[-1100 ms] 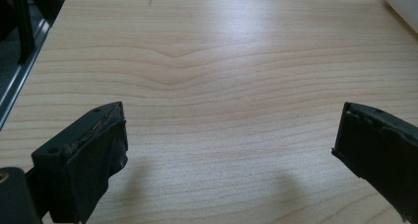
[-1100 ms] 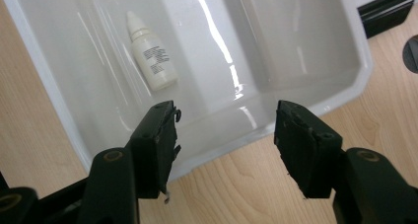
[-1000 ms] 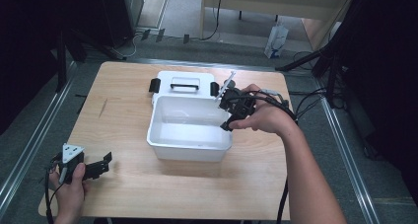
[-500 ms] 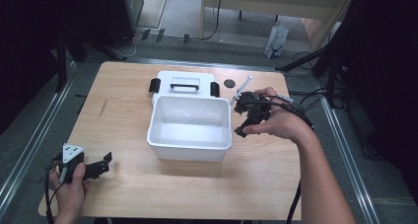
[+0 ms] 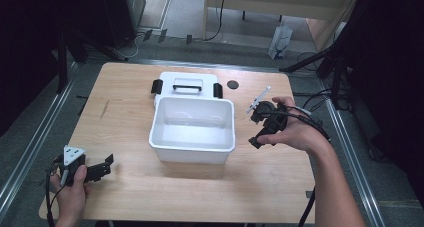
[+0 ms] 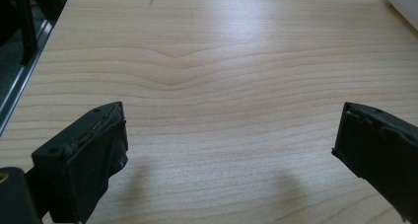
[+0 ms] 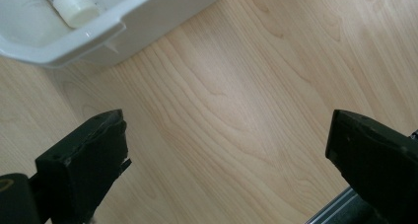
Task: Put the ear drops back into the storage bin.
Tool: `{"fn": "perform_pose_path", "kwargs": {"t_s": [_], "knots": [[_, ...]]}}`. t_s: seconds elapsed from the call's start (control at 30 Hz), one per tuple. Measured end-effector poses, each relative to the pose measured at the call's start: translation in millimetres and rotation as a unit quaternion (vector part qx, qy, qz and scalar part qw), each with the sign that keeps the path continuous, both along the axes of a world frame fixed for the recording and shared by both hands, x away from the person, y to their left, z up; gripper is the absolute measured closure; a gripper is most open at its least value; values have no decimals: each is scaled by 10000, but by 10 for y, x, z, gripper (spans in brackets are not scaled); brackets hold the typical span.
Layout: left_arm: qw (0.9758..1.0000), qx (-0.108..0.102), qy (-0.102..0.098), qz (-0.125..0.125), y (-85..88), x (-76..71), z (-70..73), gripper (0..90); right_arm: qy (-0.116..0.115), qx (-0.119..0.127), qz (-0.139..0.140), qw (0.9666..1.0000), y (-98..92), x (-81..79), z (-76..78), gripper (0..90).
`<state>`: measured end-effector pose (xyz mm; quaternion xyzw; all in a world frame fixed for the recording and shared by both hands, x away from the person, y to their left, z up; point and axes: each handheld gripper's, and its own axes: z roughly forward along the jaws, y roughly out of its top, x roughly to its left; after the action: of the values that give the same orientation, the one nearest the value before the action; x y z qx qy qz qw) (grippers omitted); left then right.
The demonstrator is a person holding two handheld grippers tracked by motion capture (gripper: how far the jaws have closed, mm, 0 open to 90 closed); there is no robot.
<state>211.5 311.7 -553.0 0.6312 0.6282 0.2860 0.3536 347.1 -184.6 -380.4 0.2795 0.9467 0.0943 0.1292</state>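
A: Two grippers, both empty. Right gripper (image 5: 257, 124) is just off the right wall of the white bin (image 5: 192, 149), hand wrapped round it, hanging over bare table (image 5: 130, 87). Jaws wide apart, have just been opening, nothing between them.

B: Confirmed from the right gripper view?

A: Yes, the right gripper (image 7: 226, 160) has plain wood between its pads (image 7: 88, 160), and a corner of the bin (image 7: 98, 31) sits top left, apart from the jaws. White tube (image 7: 66, 4) lies inside the bin on its floor, near that corner.

B: Tube visible from above?

A: Too washed out in the high view, can't tell.

B: Left side?

A: Left gripper (image 5: 105, 166) is down at the near left corner of the table, well apart from the bin, grey plate on top. In its own view the left gripper (image 6: 229, 150) has jaws spread wide, bare wood between them, holding nothing.

B: Anything else?

A: White lid (image 5: 187, 84) with a black handle and black side clips lies flat right behind the bin, touching or nearly so. Small dark disc (image 5: 232, 84) sits on the table just right of the lid.
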Motion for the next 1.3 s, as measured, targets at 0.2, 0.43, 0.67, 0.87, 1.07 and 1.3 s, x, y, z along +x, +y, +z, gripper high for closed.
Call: {"fn": "perform_pose_path", "kwargs": {"t_s": [0.2, 0.43, 0.67, 0.87, 1.07, 1.3], "knots": [[10000, 8, 2, 3, 0, 0, 0, 5, 50, 50, -168, 9998, -148, -48, -60, 3], [10000, 12, 0, 8, -1, 0, 0, 6, 72, 118, -313, 9994, -316, -103, -131, 2], [10000, 30, -10, 23, -5, 0, -1, 6, 34, 277, -611, 9977, -593, -184, -360, 0], [10000, 45, -1, 31, -5, -4, -1, 5, -80, 470, -984, 9940, -828, -259, -566, 0], [10000, 20, 4, 26, 1, -5, 0, 6, -367, 634, -1309, 9887, -1027, -367, -741, 0], [10000, 57, -16, 38, -3, -8, 1, 6, -552, 826, -1467, 9842, -1197, -490, -951, 0]]}}
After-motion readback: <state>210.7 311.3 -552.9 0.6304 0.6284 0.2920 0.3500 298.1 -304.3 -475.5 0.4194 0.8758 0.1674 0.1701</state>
